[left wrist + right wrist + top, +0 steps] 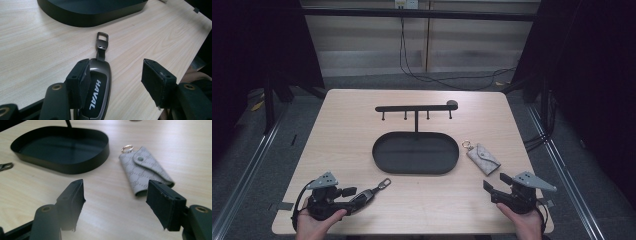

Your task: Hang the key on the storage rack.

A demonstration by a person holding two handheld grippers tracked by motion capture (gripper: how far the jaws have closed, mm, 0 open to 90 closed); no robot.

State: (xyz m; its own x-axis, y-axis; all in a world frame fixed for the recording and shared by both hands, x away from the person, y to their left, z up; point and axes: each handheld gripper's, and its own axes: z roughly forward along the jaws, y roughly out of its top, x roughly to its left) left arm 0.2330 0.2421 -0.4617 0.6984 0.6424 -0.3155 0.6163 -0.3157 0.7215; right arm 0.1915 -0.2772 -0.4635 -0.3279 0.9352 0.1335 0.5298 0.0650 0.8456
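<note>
The left hand-held gripper lies low on the bench, near the front-left of the black oval tray. Its jaws stand wide apart around a dark car key fob. One jaw overlaps the fob's edge and may touch it; the other is clear of it, so nothing is clamped.

The right hand-held gripper sits near the tray's front-right, held by a hand at the bench's near edge. Its jaws are also spread wide and grip nothing. The grey key pouch lies just beyond them, beside the tray's right end, apart from both jaws.

The left gripper view reads the white lettering HAVAL on the fob and shows its metal strap loop pointing toward the tray wall. From the high view the fob is a small dark shape only.

The right gripper view shows the pouch's patterned surface, its snap button and its gold ring. The high view alone takes in the hook rack rising from the tray's far side.
</note>
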